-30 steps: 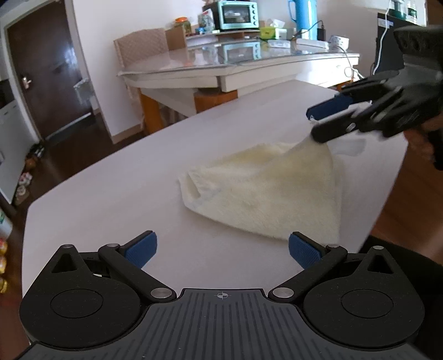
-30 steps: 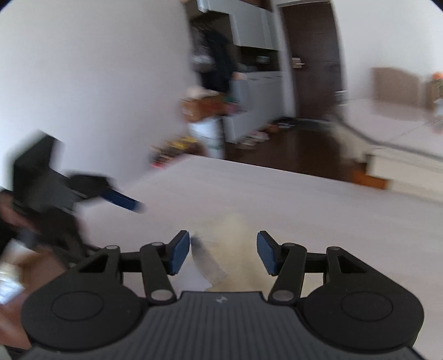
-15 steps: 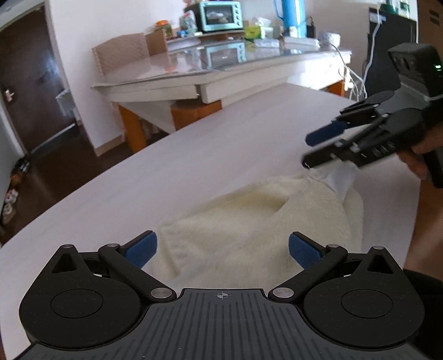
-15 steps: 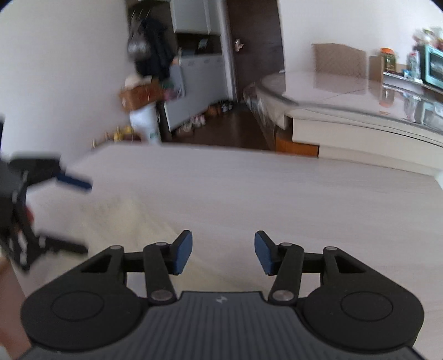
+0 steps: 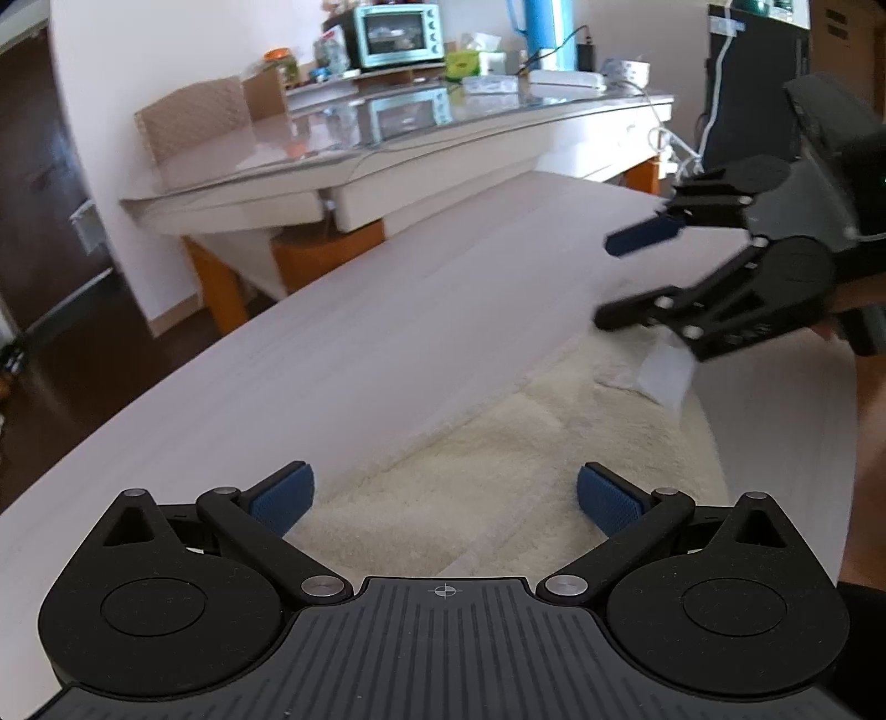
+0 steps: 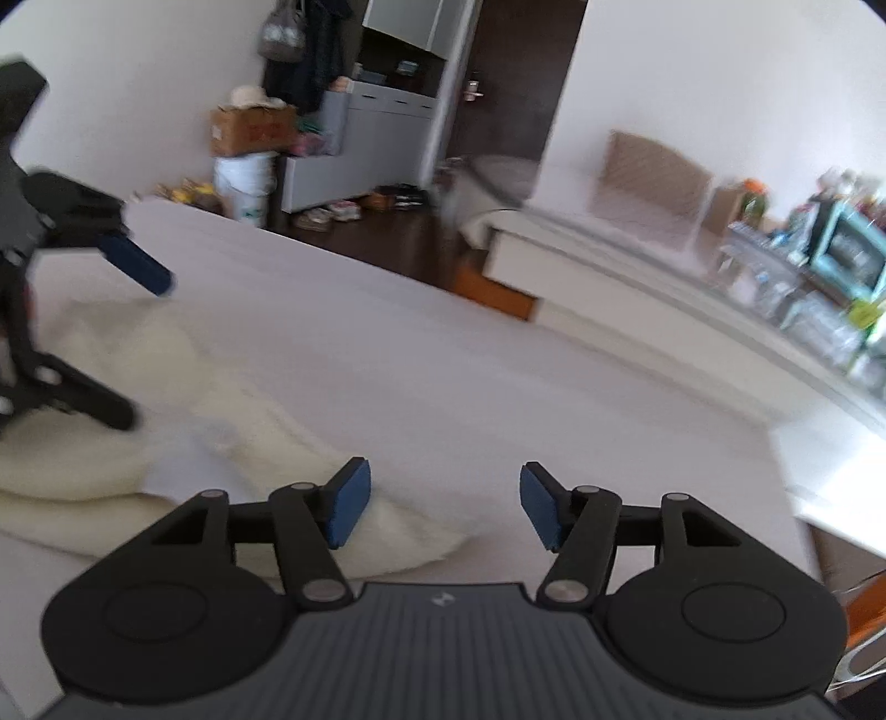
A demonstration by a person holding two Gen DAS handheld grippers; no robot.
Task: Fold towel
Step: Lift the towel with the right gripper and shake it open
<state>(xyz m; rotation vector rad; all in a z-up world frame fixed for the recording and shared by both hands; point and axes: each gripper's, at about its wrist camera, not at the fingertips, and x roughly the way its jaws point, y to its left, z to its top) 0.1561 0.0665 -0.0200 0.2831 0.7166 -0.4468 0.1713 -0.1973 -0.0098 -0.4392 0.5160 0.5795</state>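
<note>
A cream towel (image 5: 498,459) lies crumpled on the pale table (image 5: 332,343), its white label (image 5: 667,376) at the far right corner. My left gripper (image 5: 443,498) hovers open just over the towel's near part, nothing between its pads. My right gripper (image 5: 606,282) hangs above the labelled corner with its jaws opening; the pads press on nothing. In the right wrist view the right gripper (image 6: 443,509) stands over the towel (image 6: 111,387) edge and bare table (image 6: 498,360). The left gripper (image 6: 133,338) shows at the far left above the cloth.
Beyond the table stands a glass-topped table (image 5: 415,138) with a teal toaster oven (image 5: 396,33) and a blue jug (image 5: 545,27). A chair back (image 5: 194,122) is beside it. A dark door (image 6: 520,72), a cabinet and a cardboard box (image 6: 249,127) line the far wall.
The right gripper held the towel's corner lifted; it has since let go, its jaws are wider and the corner lies on the table. The left gripper has moved in over the towel.
</note>
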